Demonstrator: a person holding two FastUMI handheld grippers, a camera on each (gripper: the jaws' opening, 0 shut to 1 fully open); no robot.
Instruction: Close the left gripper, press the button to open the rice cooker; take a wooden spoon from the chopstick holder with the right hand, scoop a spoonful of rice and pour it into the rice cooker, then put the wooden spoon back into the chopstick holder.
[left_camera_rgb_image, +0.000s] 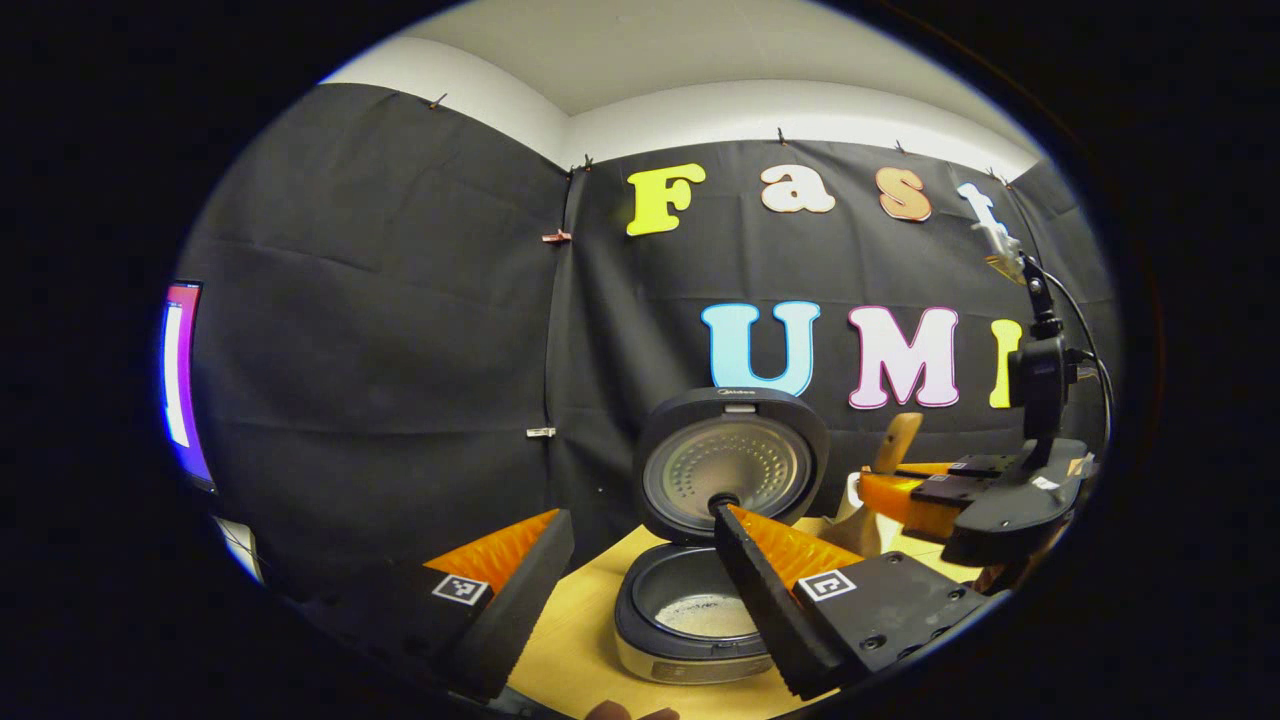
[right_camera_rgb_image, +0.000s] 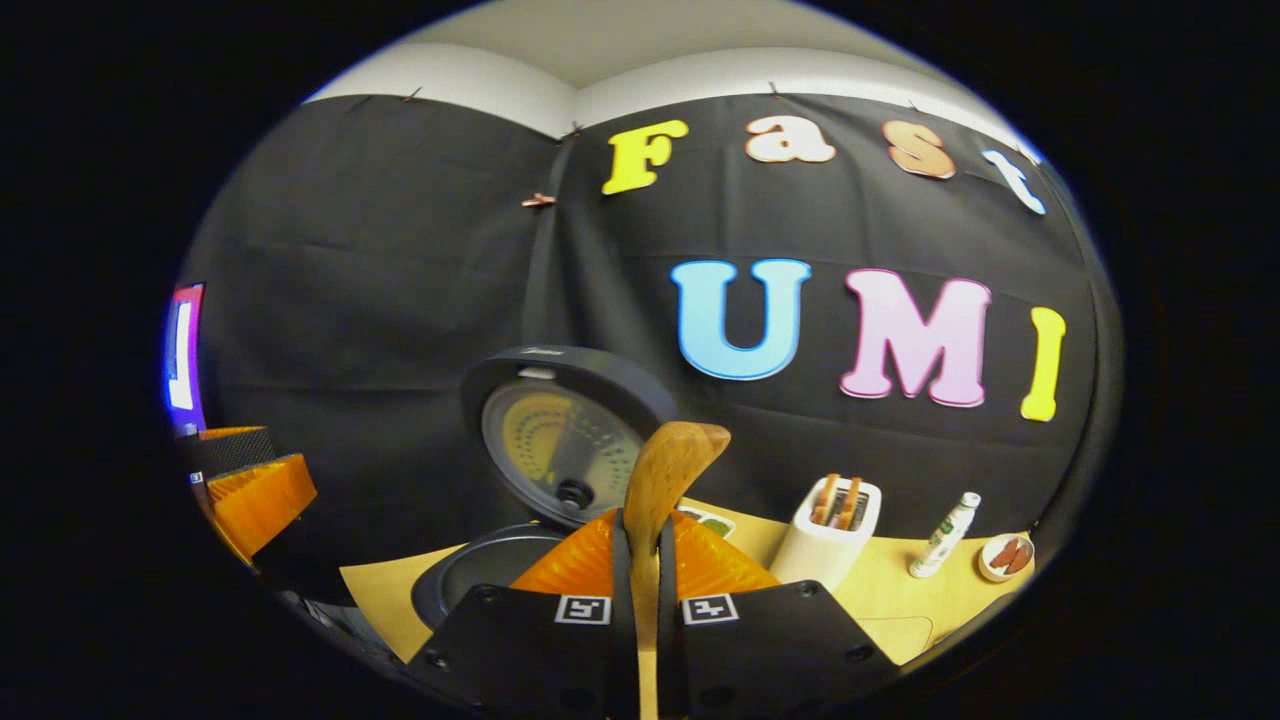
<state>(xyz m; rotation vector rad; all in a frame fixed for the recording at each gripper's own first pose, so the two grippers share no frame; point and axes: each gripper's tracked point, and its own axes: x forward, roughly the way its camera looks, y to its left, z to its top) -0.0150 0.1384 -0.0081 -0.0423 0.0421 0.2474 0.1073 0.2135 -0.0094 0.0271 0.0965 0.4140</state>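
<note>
One rice cooker (left_camera_rgb_image: 700, 610) stands on the wooden table (left_camera_rgb_image: 580, 640) with its lid (left_camera_rgb_image: 735, 470) swung up and standing upright behind the pot, the inner pot showing a thin pale layer at its bottom. In the left gripper view the left gripper (left_camera_rgb_image: 640, 560) hangs in front of the cooker with its two fingers spread wide and nothing between them; one fingertip lies in line with the lid's centre knob, though whether it touches cannot be told. To the right in that view the right gripper (left_camera_rgb_image: 925, 495) is seen from the side, with the top of the one wooden spoon (left_camera_rgb_image: 897, 440) rising above its fingers. In the right gripper view the right gripper (right_camera_rgb_image: 645, 560) has its two fingers drawn in close on the handle of the wooden spoon (right_camera_rgb_image: 672, 470), one finger pressing each side, and the spoon's bowl stands up above them; rice in the bowl cannot be made out. Behind it the same open cooker (right_camera_rgb_image: 490, 570) and its lid (right_camera_rgb_image: 560, 440) sit at left. To the right on the table (right_camera_rgb_image: 880, 600) are one white chopstick holder (right_camera_rgb_image: 828, 548) with two wooden handles sticking out of its top, one small white bottle (right_camera_rgb_image: 945, 535) standing near it, and one small round dish (right_camera_rgb_image: 1005, 556) just beyond the bottle. The left gripper (right_camera_rgb_image: 245, 485) shows at the left edge of this view.
</note>
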